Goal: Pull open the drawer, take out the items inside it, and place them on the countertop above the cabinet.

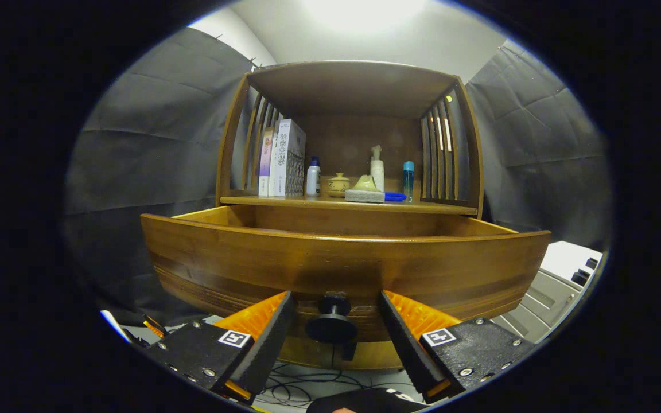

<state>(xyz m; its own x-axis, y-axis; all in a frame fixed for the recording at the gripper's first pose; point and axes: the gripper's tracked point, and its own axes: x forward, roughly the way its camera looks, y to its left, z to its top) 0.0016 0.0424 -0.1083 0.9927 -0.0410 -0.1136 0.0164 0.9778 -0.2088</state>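
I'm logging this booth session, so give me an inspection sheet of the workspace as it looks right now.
Surface: countertop carries items along its back.
Job's things: drawer pulled out; contents hidden behind its front; knob between the fingers.
Clutter: books, white bottle, lidded pot, pump bottle, blue tube, sponge.
Grippers: gripper open, fingers either side of the knob, not touching.
Cables: cables on the floor.
Surroundings: grey cloth walls.

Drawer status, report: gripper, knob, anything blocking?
Gripper open, fingers either side of the knob, not clamped. Drawer pulled out; contents hidden behind its front. Nothing in the way.
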